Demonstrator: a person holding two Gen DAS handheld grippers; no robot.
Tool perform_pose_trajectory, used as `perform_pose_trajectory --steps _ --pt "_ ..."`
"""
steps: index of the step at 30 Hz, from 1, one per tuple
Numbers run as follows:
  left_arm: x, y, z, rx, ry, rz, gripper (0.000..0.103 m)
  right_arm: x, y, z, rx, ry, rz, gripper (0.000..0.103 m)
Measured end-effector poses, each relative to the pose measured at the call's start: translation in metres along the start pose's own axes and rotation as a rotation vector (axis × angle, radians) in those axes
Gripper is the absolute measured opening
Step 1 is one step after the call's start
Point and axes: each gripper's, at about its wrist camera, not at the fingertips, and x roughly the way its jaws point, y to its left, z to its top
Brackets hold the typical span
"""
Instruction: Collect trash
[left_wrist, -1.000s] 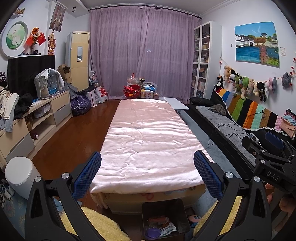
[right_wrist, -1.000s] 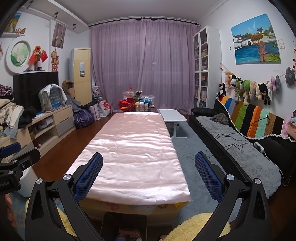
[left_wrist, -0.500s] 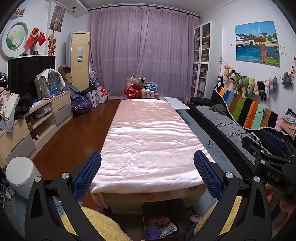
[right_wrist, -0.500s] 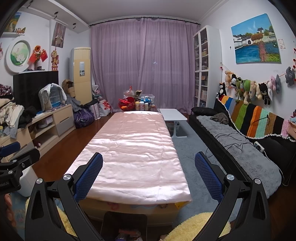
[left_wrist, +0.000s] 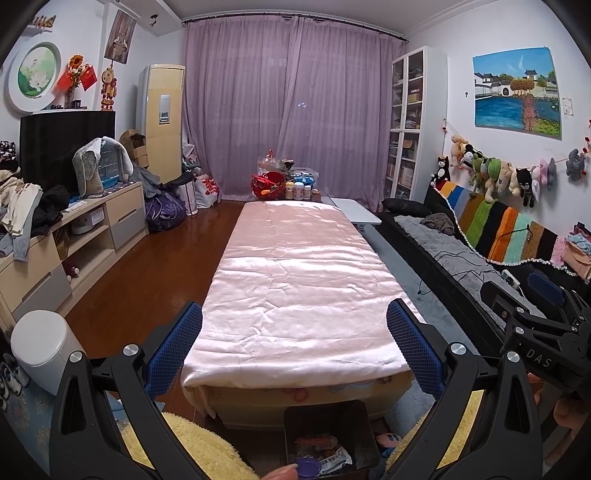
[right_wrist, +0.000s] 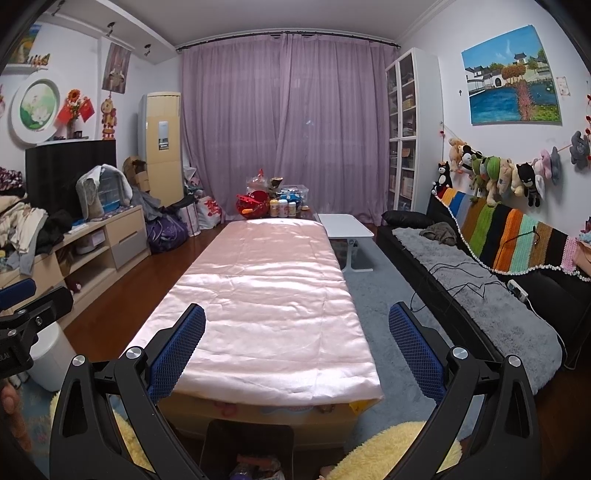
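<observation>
My jaws: left gripper (left_wrist: 294, 345) and right gripper (right_wrist: 297, 347) both wide, empty.
Pink satin worktop (left_wrist: 299, 280): bare.
Next: dip toward small black trash bin (left_wrist: 328, 439) near, below the worktop's edge.

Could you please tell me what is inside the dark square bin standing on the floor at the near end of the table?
The dark square bin holds a purple round lid, a printed wrapper and some reddish scraps. Anything beneath that top layer is hidden.
</observation>
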Motion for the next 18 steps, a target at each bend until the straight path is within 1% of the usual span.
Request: perform_pose_trajectory --steps 9,15,18 --pt "-0.0006 -0.0045 -0.0021 0.010 -0.006 -0.002 0.095 0.0031 0.0006 -0.0074 0.002 0.009 0.004 0.100" --pt "0.0011 -0.0088 -0.0024 0.028 -0.001 0.037 0.095 0.0044 0.0002 -0.0079 0.003 0.012 0.003 0.100" --pt "0.0027 -0.0075 -0.0021 0.017 0.009 0.020 0.095 0.0053 0.0001 -0.0087 0.004 0.014 0.005 0.100"
